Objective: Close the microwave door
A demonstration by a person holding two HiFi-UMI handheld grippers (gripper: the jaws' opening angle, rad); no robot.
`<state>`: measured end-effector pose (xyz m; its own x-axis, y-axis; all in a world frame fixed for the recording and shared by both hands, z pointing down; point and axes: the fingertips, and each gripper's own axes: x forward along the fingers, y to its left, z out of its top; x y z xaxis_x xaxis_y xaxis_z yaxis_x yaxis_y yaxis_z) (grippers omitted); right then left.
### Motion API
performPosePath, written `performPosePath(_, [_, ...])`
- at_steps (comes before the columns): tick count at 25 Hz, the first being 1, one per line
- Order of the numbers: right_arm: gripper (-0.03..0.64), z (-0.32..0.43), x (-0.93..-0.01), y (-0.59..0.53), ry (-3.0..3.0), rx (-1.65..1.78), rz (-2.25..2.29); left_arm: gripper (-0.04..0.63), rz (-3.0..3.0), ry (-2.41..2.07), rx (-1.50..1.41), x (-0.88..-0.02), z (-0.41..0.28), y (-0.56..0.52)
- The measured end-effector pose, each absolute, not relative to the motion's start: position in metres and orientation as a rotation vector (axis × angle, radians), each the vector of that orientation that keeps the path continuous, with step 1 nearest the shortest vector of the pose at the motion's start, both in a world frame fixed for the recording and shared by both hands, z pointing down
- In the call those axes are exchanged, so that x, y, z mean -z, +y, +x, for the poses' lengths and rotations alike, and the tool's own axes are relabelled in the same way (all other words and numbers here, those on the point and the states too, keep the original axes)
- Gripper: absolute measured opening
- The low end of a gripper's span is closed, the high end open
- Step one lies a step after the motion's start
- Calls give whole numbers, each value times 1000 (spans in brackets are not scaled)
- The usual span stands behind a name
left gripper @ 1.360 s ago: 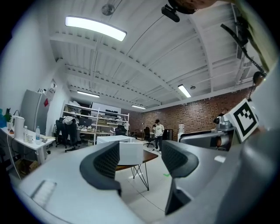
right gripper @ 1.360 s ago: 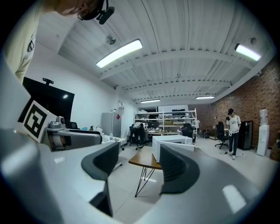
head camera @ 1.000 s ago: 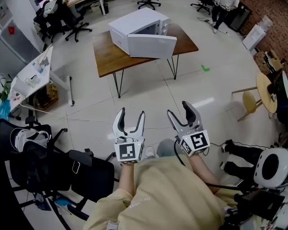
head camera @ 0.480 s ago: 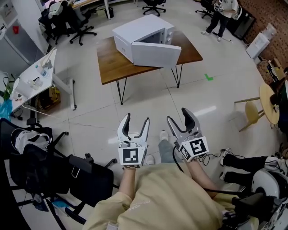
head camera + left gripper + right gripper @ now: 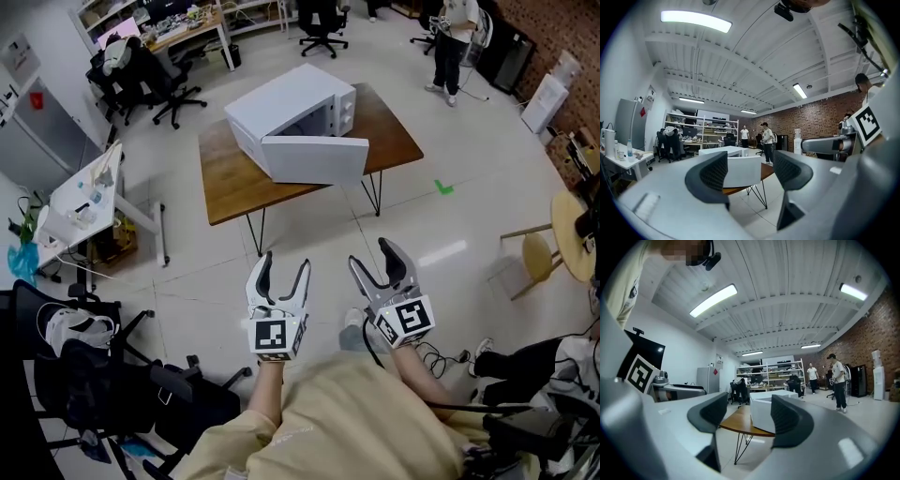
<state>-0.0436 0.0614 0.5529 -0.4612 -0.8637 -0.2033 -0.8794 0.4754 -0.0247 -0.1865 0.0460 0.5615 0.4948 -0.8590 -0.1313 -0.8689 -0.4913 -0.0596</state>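
The white microwave (image 5: 281, 103) stands askew on the wooden counter (image 5: 225, 183). Its door (image 5: 316, 159) is swung out along the counter's near edge, leaving the cavity exposed, so the closing step is not yet begun. The left gripper (image 5: 282, 262) and right gripper (image 5: 373, 253) are held side by side, well apart from the counter and aimed toward it, each with jaws apart and empty, probably so that either can push the door panel. No brand or label appears legible on the microwave at this range; each gripper's cube carries only square black-and-white patterns.
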Motion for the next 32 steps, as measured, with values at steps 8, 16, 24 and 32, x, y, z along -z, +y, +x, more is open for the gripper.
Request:
performPosePath(8, [282, 54, -520, 3, 2497, -145, -1507, 290, -2587, 1464, -159, -525, -88, -14])
performPosePath(16, [281, 142, -502, -39, 2516, -110, -1480, 290, -2552, 1482, -120, -499, 2, -53])
performPosePath(24, [281, 161, -521, -72, 2528, -32, -1448, 290, -2535, 1544, -101, -500, 20, -76])
performPosePath(32, [281, 130, -557, -141, 2604, 5, -1417, 290, -2538, 1620, -80, -534, -11, -142])
